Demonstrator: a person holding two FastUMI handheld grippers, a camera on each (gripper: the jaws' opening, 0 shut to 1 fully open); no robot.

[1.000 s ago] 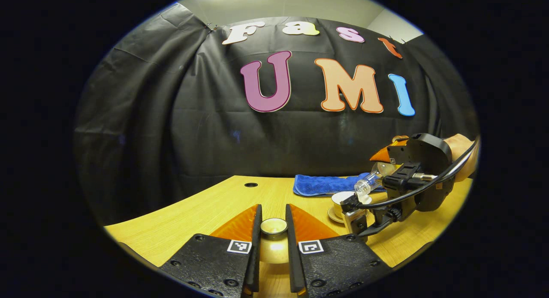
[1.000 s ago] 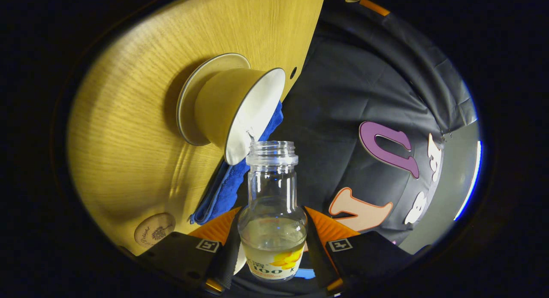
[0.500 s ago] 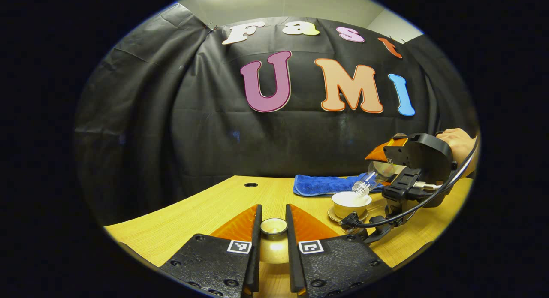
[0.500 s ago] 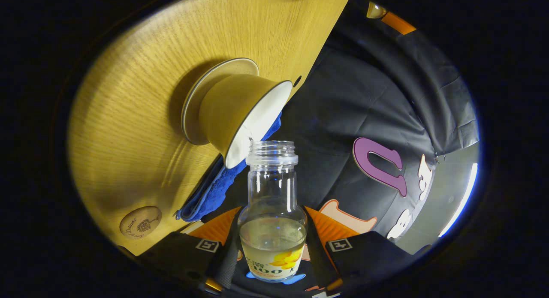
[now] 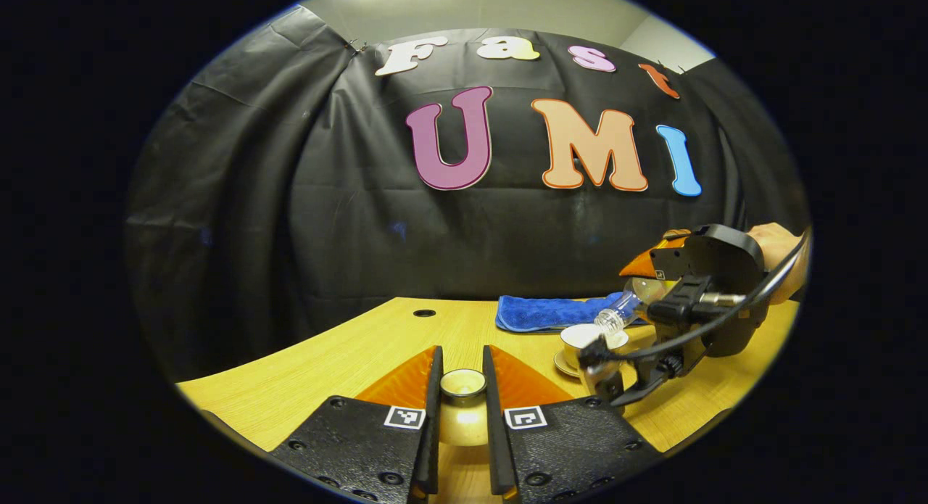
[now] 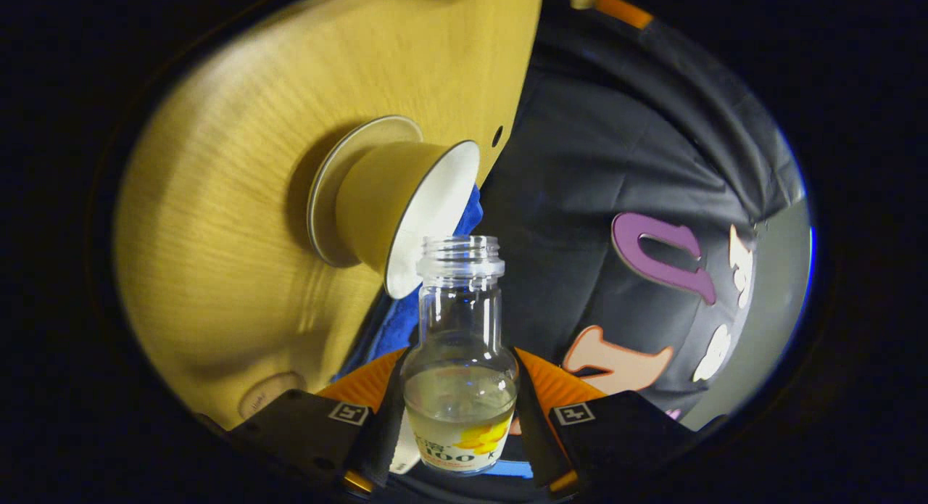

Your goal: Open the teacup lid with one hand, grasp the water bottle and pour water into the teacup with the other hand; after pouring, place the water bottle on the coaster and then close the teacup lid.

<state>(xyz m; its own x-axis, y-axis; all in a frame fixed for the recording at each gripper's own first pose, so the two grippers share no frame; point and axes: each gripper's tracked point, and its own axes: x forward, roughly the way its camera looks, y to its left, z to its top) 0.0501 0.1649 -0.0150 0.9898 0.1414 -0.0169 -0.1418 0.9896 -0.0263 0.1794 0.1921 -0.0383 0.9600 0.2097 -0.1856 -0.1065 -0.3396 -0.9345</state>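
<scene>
The right gripper [image 6: 458, 410] is tipping a clear bottle [image 6: 460, 359], clamped between both fingers, mouth over the open teacup [image 6: 406, 210] on its saucer [image 6: 324, 199]. The left gripper [image 5: 462, 395] is pinching the lid [image 5: 462, 383] above the table [image 5: 348, 352].

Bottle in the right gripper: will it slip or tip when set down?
The bottle looks like smooth clear glass, so possibly slippery. Water sits only in its wide base, so it is probably bottom-heavy and stable upright. The right gripper clamps that base.
</scene>
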